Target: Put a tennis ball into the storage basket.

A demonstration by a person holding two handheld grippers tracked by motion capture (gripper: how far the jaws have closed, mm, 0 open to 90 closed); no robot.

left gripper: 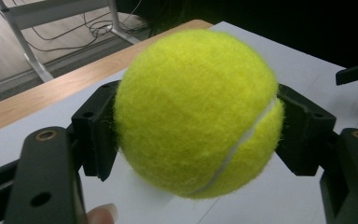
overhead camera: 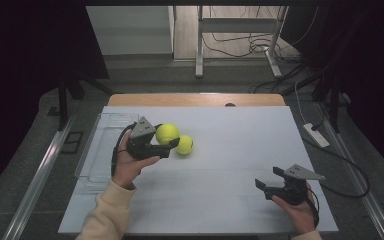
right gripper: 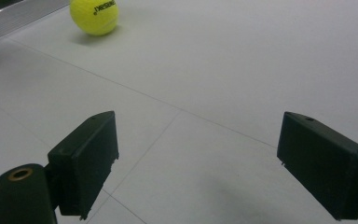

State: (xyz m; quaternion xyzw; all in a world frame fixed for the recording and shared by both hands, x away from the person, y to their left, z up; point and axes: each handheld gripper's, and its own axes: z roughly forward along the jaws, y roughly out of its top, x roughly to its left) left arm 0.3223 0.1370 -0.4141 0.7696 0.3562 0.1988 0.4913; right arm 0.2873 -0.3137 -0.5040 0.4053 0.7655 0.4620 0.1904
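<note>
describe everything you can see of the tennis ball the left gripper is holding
The held tennis ball is bright yellow-green and fuzzy like felt, with a pale curved seam crossing its lower right side. It sits clamped between the left gripper's two black fingers, one pressing each side, and looks lifted off the white table. In the high view it is beside a second ball lying on the table, near a clear tray.

The tennis ball (left gripper: 198, 112) is fuzzy yellow felt with a smooth pale seam. The fingers (left gripper: 95, 128) holding it look like matt black plastic, with brass-coloured inserts. The surface (right gripper: 242, 70) is smooth matt white, edged in wood. The tray (overhead camera: 100, 150) appears to be clear glossy plastic. The sleeve (overhead camera: 105, 215) is soft cream cloth.
</note>
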